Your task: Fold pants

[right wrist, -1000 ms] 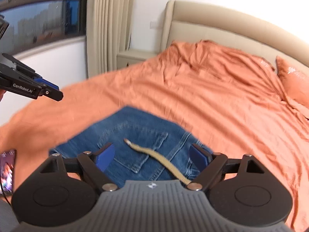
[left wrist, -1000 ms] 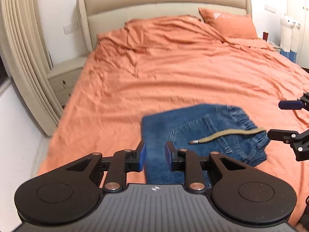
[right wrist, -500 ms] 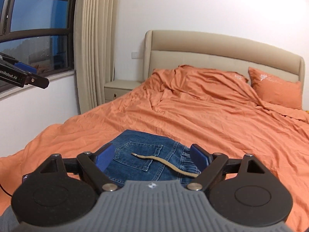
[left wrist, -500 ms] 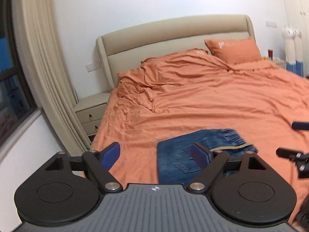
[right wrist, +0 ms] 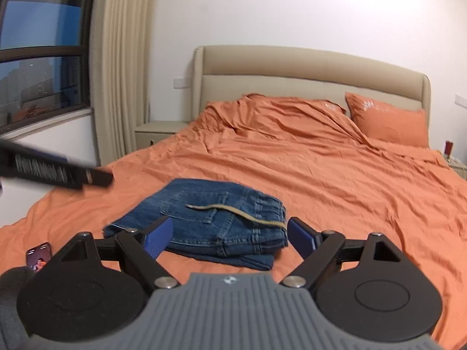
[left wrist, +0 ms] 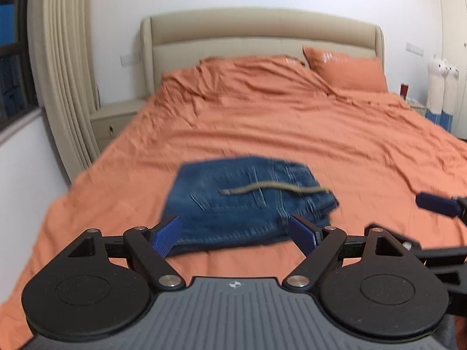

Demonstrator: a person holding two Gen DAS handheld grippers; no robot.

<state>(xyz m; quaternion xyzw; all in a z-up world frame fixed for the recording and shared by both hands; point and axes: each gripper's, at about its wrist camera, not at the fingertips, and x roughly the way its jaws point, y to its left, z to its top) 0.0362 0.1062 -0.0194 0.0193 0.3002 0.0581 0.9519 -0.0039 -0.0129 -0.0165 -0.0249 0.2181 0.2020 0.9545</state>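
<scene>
Folded pants [right wrist: 216, 221] on bed (left view blurred), lower layers hidden.

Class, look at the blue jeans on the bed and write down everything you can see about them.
The jeans are blue denim, folded into a compact stack of layers lying flat on the orange bedsheet near its foot. A back pocket faces up, and the gathered waistband sits at the right end. A tan drawstring trails across the top. Neither gripper touches them; both are open and held clear of the fabric.
</scene>
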